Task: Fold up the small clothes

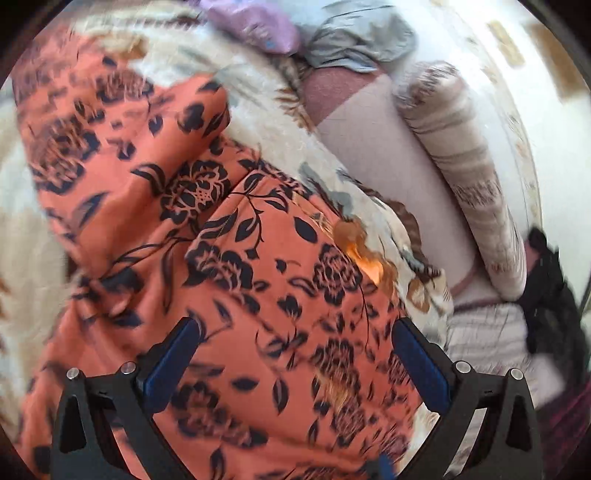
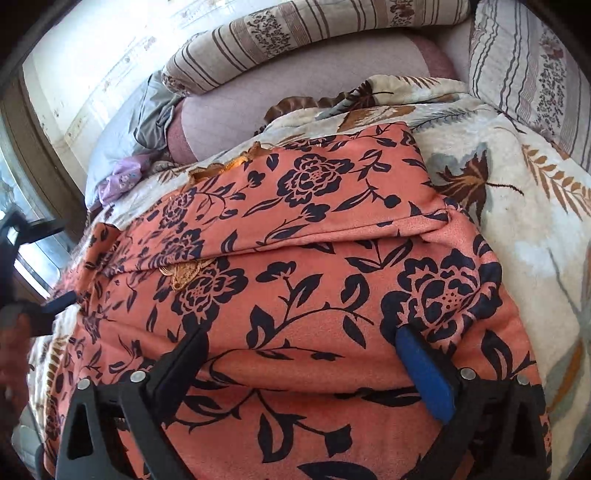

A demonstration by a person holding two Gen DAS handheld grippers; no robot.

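Observation:
An orange garment with black flower print (image 1: pixel 229 266) lies spread on a leaf-patterned blanket (image 1: pixel 258 110); it has orange lace trim (image 1: pixel 369 258). In the right wrist view the garment (image 2: pixel 295 266) is folded over, with a fold edge running across its middle. My left gripper (image 1: pixel 295 328) is open just above the cloth, jaws wide, holding nothing; its view is blurred. My right gripper (image 2: pixel 301 339) is open over the near part of the garment, empty. The left gripper also shows at the left edge of the right wrist view (image 2: pixel 33 302).
Striped bolster cushions (image 2: pixel 295 33) and a mauve sofa back (image 2: pixel 295 85) lie behind the blanket (image 2: pixel 517 206). Grey (image 1: pixel 362 37) and purple (image 1: pixel 255 22) clothes are piled at one end. A black item (image 1: pixel 550 288) sits by a cushion (image 1: pixel 458 166). A window (image 2: pixel 22 206) is at left.

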